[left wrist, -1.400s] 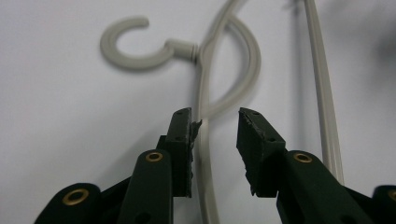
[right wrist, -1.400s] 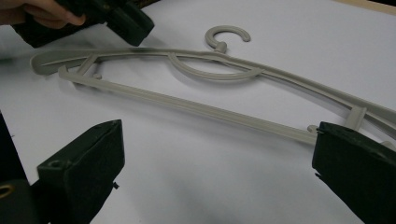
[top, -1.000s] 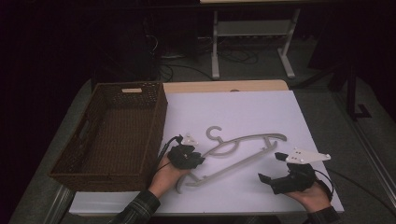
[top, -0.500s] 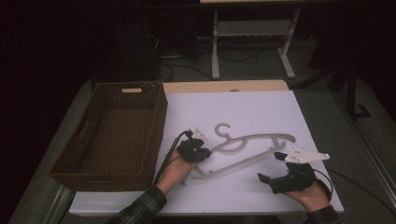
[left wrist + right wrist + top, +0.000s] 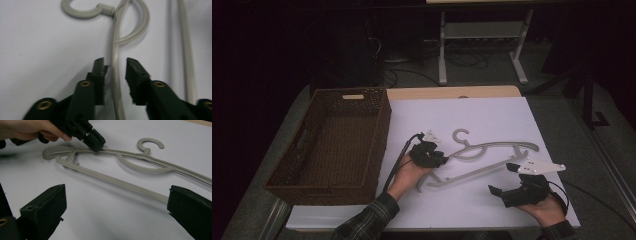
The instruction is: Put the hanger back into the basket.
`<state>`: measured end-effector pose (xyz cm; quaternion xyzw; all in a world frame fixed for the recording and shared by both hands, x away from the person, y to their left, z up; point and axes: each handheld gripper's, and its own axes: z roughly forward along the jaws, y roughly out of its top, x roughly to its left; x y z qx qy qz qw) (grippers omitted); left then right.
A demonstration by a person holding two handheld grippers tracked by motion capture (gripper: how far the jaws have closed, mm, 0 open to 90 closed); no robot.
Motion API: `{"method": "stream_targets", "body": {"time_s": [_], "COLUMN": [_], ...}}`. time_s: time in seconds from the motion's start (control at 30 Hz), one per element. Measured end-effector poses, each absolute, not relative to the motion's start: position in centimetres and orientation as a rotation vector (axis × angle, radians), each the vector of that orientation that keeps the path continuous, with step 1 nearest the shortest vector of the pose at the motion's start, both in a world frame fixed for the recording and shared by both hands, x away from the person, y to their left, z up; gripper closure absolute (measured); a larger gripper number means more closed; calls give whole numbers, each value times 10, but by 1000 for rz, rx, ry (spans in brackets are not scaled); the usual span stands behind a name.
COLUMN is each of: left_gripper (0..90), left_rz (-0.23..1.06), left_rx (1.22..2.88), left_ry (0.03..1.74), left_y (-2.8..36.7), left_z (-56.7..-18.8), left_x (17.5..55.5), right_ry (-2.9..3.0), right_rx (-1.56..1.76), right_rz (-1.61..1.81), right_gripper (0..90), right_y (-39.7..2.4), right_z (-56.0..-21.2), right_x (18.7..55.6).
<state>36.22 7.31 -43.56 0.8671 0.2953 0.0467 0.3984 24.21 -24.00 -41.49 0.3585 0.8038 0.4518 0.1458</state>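
Note:
A grey plastic hanger (image 5: 472,173) lies flat on the white table cover, its hook (image 5: 460,135) pointing to the far side. My left gripper (image 5: 439,159) stands over the hanger's upper arm near its left end. In the left gripper view that arm (image 5: 115,50) runs between the jaws with a gap on each side. The jaws of my left gripper (image 5: 114,62) have just been opening, and the pads no longer press on the arm. My right gripper (image 5: 502,178) rests at the front right, open wide and holding nothing, facing the hanger's bar (image 5: 112,180) and my left gripper (image 5: 96,145).
A brown wicker basket (image 5: 383,135) stands on the left side of the table, close to my left hand. White cover (image 5: 482,115) stretches beyond the hanger. A metal stand's legs (image 5: 442,60) rise on the floor behind the table.
My left gripper slid to the right and dragged the hanger with it, hook and all. Its jaws now stand apart around the hanger's arm. The right gripper stayed put.

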Motion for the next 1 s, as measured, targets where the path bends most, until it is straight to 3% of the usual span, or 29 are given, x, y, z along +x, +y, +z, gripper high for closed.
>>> {"method": "stream_targets", "body": {"time_s": [0.23,0.4,0.73,0.87,1.0], "left_gripper": [363,187,141,134,112], "left_rz": [119,151,169,185,195], "left_rx": [2128,2086,2058,2069,2069], "left_ry": [680,677,688,694,710], "left_y": [95,110,134,138,140], "left_z": [-419,-415,-414,-417,-419], "left_x": [344,328,301,296,295], "right_ry": [2319,2331,2338,2323,2329], "right_rx": [1036,1028,1060,1063,1062], "right_rz": [1295,1297,1265,1275,1244], "right_gripper": [51,126,241,356,534], "right_y": [-239,-239,-236,-232,-226], "right_z": [-415,-414,-413,-410,-410], "right_x": [242,241,255,265,275]}}
